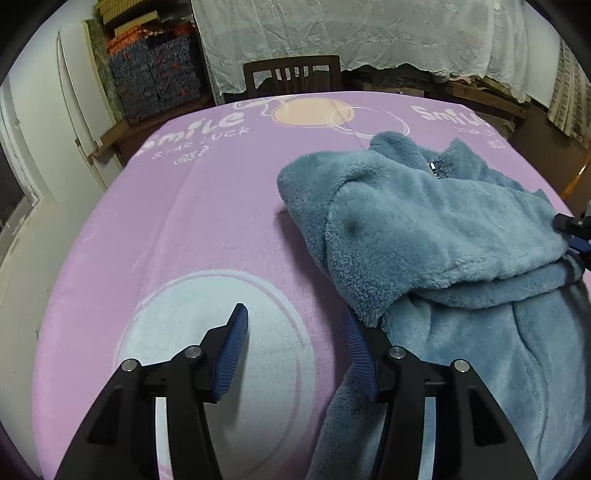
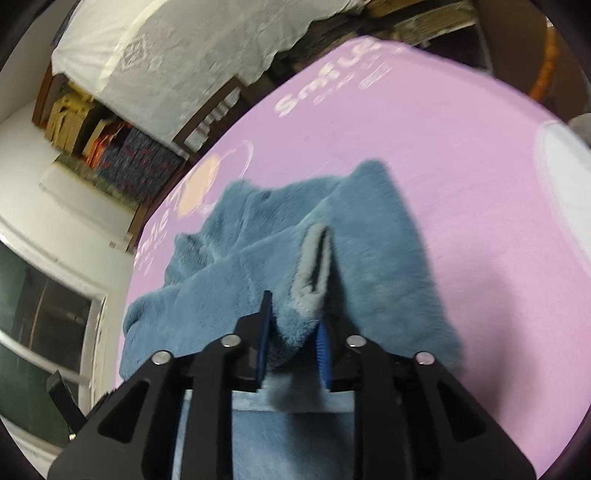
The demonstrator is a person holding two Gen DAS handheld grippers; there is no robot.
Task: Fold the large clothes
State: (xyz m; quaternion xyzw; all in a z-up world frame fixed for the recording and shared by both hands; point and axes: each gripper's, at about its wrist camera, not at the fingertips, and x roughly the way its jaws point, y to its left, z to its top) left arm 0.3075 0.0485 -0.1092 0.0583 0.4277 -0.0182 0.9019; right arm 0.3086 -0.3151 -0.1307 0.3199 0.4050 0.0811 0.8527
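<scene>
A fluffy blue-grey fleece jacket (image 1: 436, 236) lies bunched on the pink blanket (image 1: 221, 206), at the right of the left wrist view, a sleeve folded over its body. My left gripper (image 1: 295, 332) is open and empty, just left of the jacket's near edge; its right finger touches the fleece. My right gripper (image 2: 293, 325) is shut on a fold of the jacket (image 2: 295, 258) and holds it lifted, the cloth hanging over the blanket (image 2: 461, 184). The right gripper also shows at the far right of the left wrist view (image 1: 576, 232), at the jacket's edge.
The blanket covers a table and carries white "Smile" lettering and circle prints. A dark wooden chair (image 1: 291, 74) stands behind the far edge. A white lace cloth (image 1: 369, 33) covers shelves behind. Boxes (image 1: 155, 74) and a white wall stand at the left.
</scene>
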